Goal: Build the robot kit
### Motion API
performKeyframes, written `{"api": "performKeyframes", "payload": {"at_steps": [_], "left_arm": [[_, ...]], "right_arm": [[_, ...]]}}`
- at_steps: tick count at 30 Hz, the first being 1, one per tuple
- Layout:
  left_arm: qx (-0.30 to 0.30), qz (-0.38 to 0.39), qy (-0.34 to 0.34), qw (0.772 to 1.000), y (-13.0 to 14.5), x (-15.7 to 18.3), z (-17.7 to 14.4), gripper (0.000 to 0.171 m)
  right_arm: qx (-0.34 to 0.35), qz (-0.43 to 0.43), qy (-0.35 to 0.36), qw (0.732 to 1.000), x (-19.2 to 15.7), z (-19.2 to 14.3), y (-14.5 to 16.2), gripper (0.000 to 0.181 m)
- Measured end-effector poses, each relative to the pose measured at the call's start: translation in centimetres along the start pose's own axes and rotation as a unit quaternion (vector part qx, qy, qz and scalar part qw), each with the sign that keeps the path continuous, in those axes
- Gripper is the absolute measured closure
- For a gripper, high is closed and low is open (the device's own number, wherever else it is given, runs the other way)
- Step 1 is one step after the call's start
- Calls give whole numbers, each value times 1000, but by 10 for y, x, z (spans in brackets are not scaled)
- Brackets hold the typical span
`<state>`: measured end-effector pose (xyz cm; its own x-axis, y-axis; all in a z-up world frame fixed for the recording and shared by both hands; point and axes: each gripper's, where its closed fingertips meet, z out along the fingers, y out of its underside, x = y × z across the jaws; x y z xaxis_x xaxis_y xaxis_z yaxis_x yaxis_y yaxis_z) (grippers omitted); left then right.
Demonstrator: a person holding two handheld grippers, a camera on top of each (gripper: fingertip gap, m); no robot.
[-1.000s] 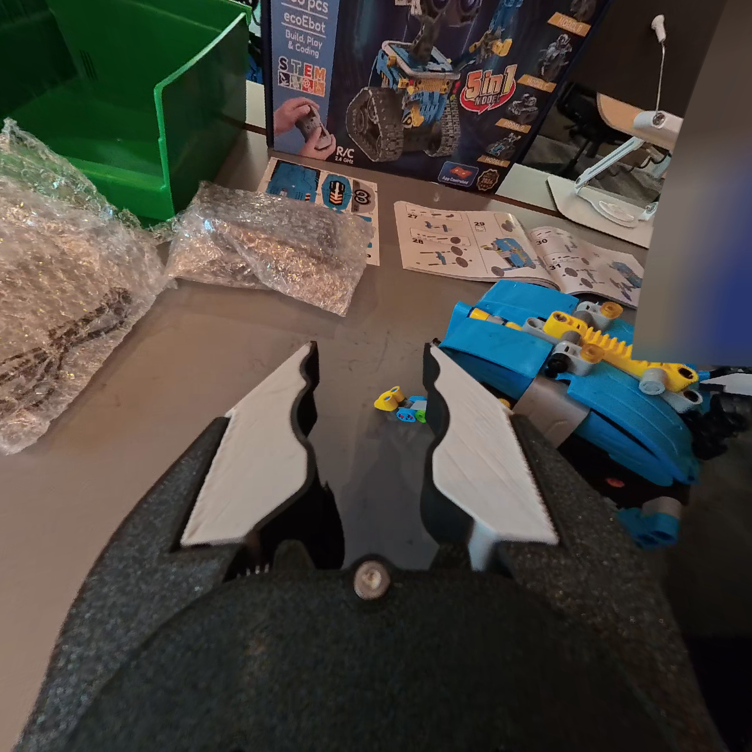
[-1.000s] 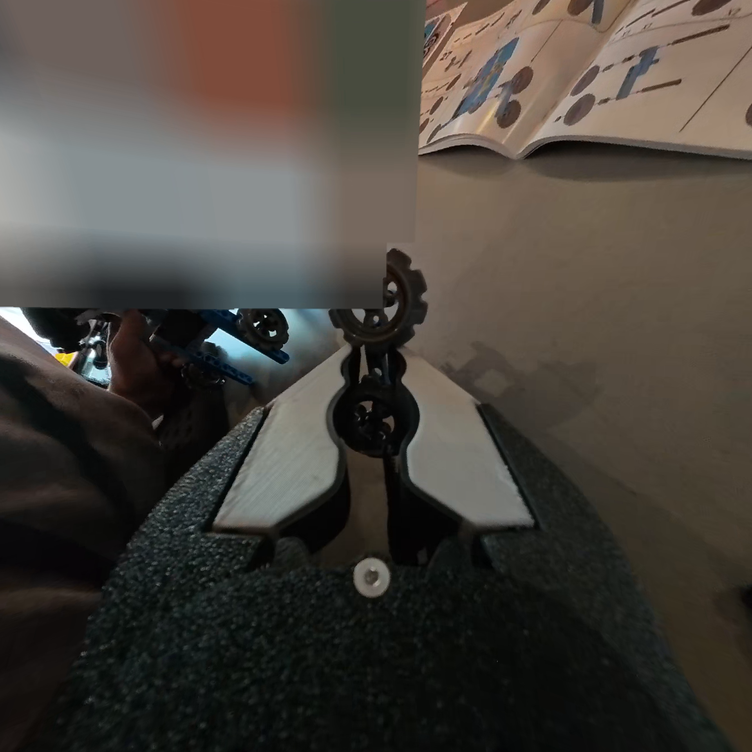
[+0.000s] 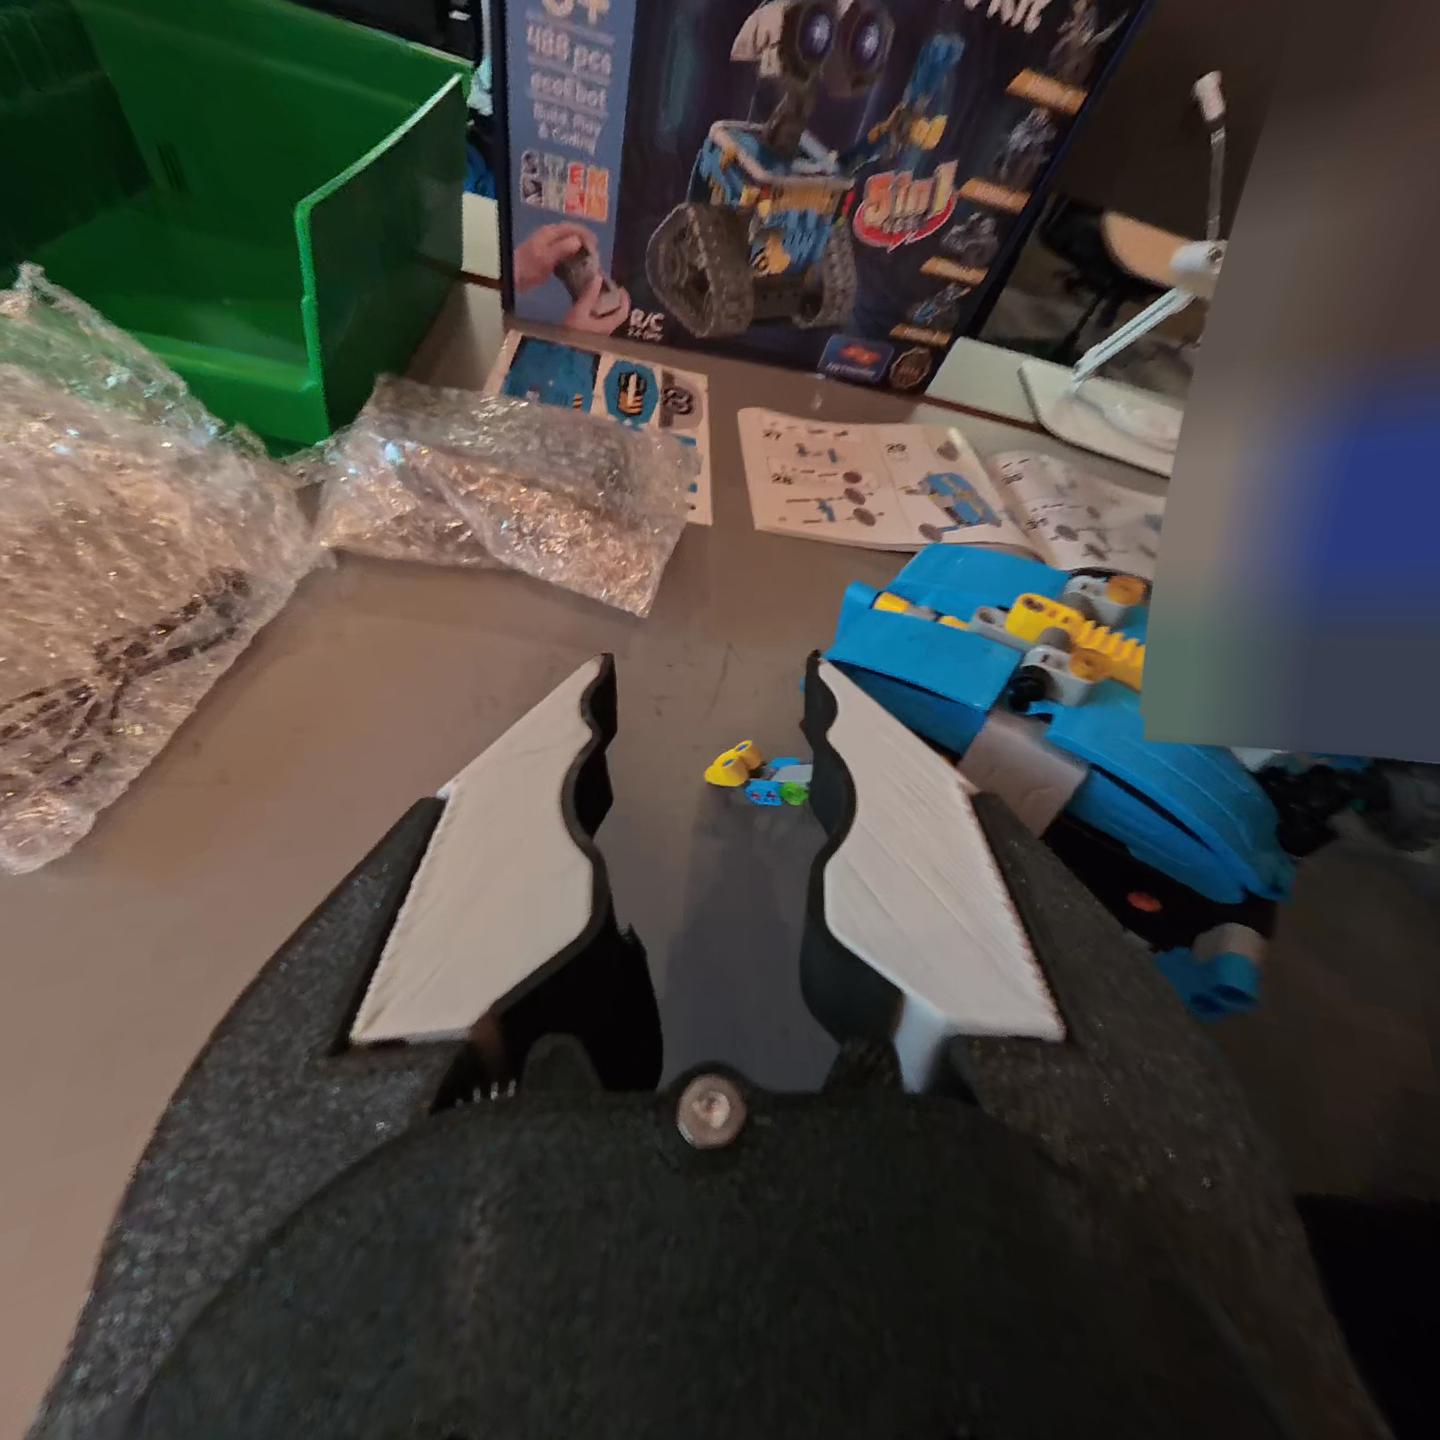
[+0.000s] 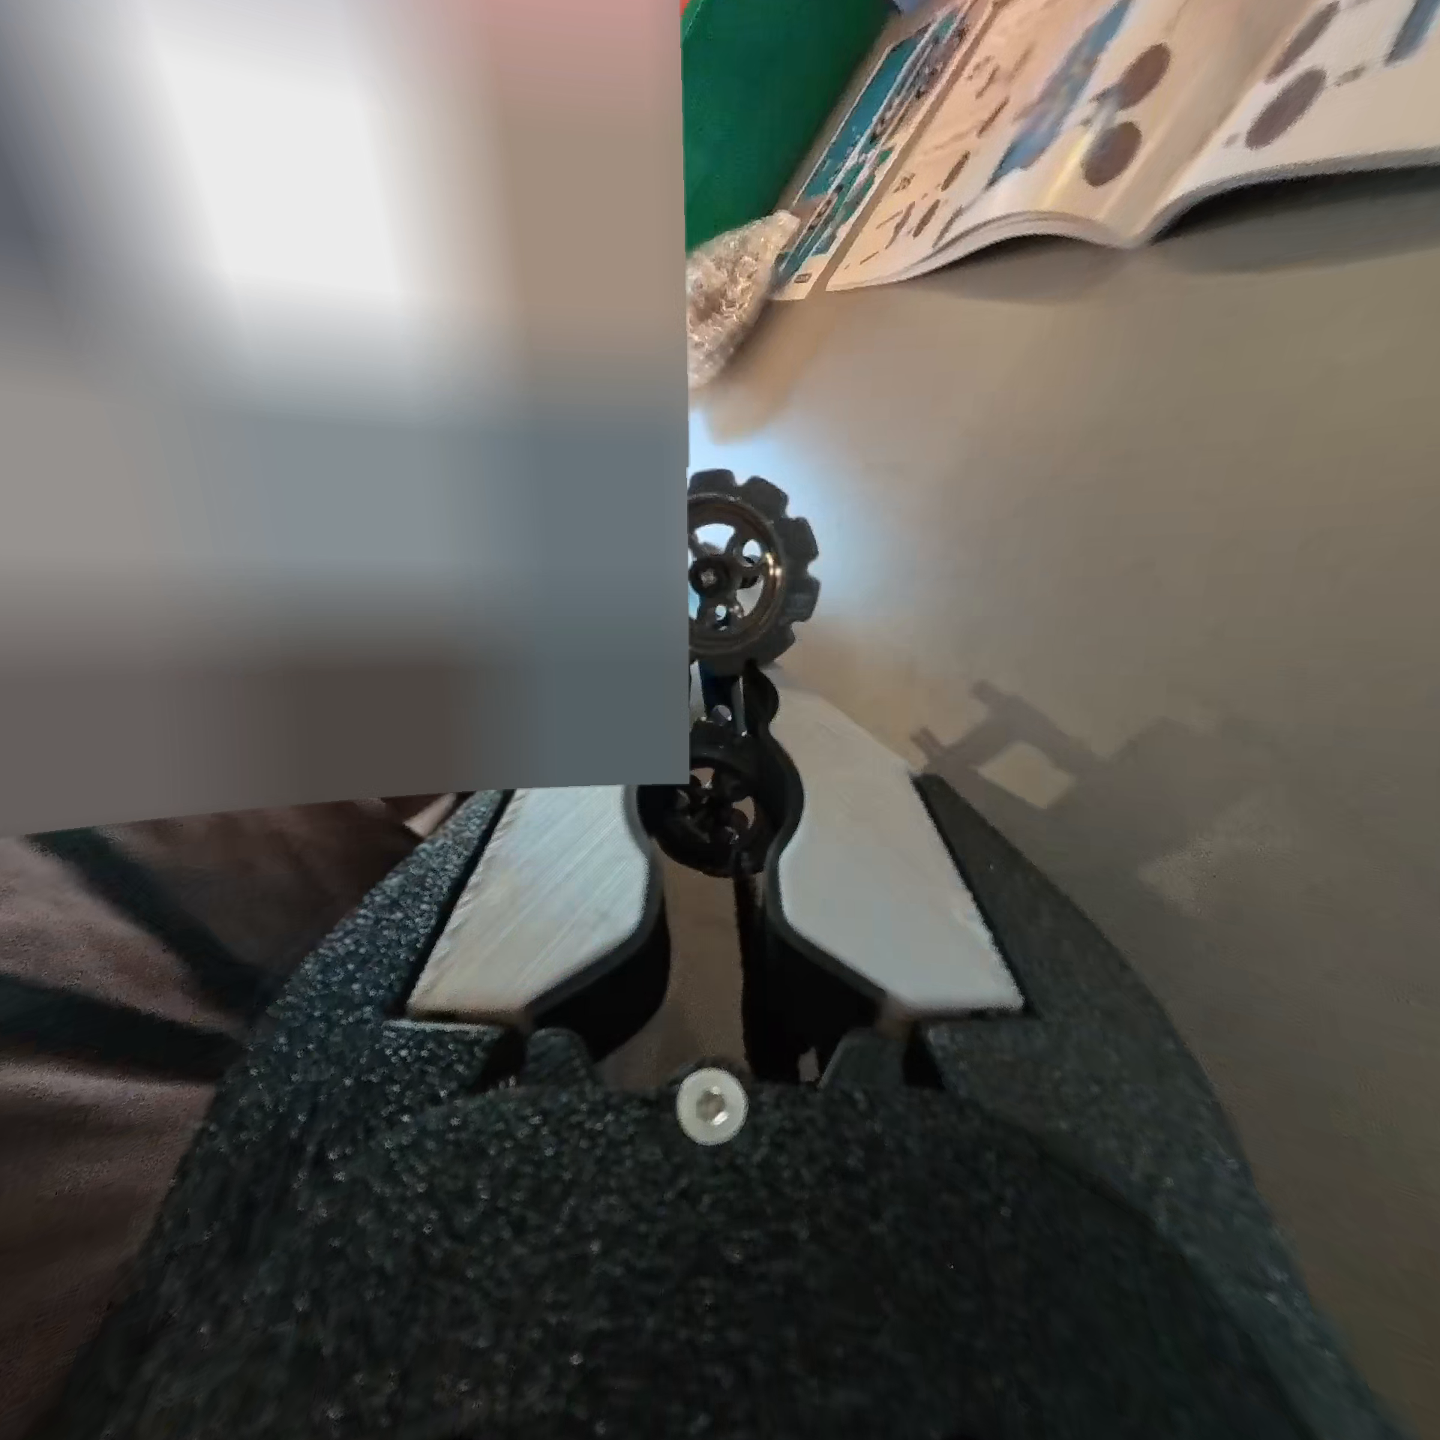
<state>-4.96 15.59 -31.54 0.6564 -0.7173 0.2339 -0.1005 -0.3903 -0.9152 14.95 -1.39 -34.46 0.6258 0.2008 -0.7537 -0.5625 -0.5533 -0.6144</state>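
Grey table [image 3: 390, 974], boxed toy kit [image 3: 779, 179]

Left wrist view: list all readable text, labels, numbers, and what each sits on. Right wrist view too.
Toy kit box: printed lettering, numbers and badges on its front and side panel. I don't copy out writing.
Sticker sheet: coloured graphics, any print too small to read.
Instruction booklet: step numbers beside the diagrams, too small and blurred to read.
Right wrist view: the same booklet, blurred, nothing readable.
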Motion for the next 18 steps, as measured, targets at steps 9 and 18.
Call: {"api": "performKeyframes", "payload": {"at_steps": [9, 18], "left_arm": [[78, -39, 70, 994, -21, 11, -20, 123], [141, -87, 212, 963, -37, 40, -48, 119]], "right_arm": [[30, 42, -101, 994, -33, -3, -11, 169], [-4, -8, -151, 989, -74, 11, 2, 169]]}}
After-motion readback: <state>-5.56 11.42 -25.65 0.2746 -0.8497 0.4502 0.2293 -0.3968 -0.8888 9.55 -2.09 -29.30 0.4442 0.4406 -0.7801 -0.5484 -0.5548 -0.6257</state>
